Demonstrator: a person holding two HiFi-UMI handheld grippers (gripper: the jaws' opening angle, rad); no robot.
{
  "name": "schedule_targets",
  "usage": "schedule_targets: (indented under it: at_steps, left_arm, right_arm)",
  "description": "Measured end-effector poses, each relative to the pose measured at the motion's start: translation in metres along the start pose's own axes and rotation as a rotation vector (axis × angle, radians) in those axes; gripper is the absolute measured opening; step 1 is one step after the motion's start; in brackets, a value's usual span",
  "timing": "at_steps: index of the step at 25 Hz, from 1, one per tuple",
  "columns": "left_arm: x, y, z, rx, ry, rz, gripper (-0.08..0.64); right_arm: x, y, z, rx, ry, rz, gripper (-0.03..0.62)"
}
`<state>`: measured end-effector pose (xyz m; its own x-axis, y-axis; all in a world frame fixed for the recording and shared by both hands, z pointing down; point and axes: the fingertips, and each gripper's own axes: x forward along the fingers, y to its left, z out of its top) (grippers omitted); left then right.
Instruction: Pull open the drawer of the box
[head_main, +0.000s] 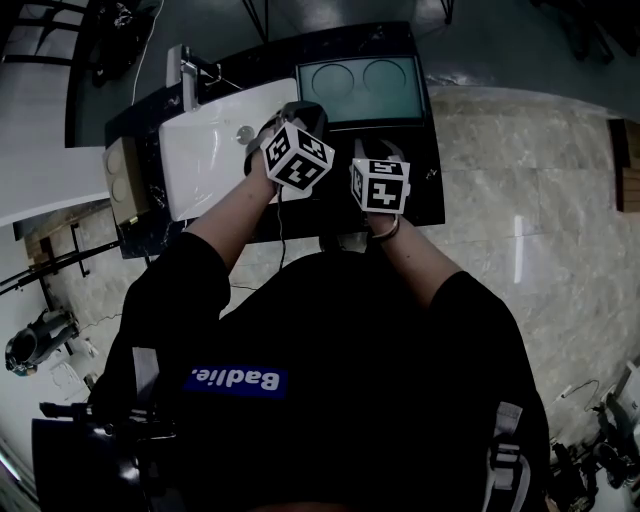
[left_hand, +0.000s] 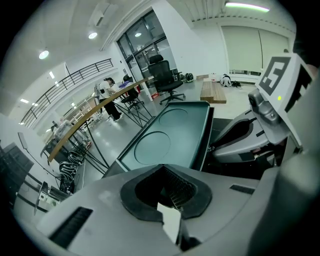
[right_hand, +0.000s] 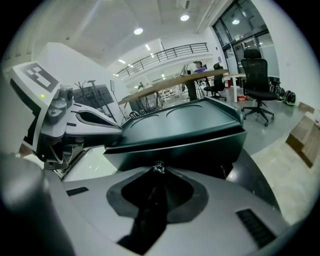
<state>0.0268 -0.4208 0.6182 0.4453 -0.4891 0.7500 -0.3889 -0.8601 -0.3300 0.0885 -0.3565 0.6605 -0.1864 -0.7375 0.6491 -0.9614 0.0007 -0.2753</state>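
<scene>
A dark green box (head_main: 362, 90) with two rings on its top stands at the back of a black table (head_main: 432, 195). In the right gripper view its drawer front (right_hand: 200, 150) faces me, with a small metal knob (right_hand: 159, 167) in the middle. My right gripper (right_hand: 159, 173) has its jaws closed round that knob. In the head view the right gripper (head_main: 379, 165) sits at the box's near side. My left gripper (head_main: 298, 122) hovers over the white basin's right end, beside the box (left_hand: 170, 135). Its jaws (left_hand: 167, 200) carry nothing that I can make out.
A white basin (head_main: 215, 140) with a tap (head_main: 185, 75) fills the table's left part. A pale wooden block (head_main: 125, 180) lies at the far left edge. Marble floor surrounds the table; office chairs and desks stand far behind.
</scene>
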Motion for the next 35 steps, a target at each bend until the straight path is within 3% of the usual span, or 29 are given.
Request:
schedule_targets:
  at_steps: [35]
  left_arm:
    - [0.0, 0.003, -0.008, -0.005, -0.021, 0.021, 0.002]
  right_arm:
    - [-0.035, 0.016, -0.045, 0.014, 0.033, -0.018, 0.069]
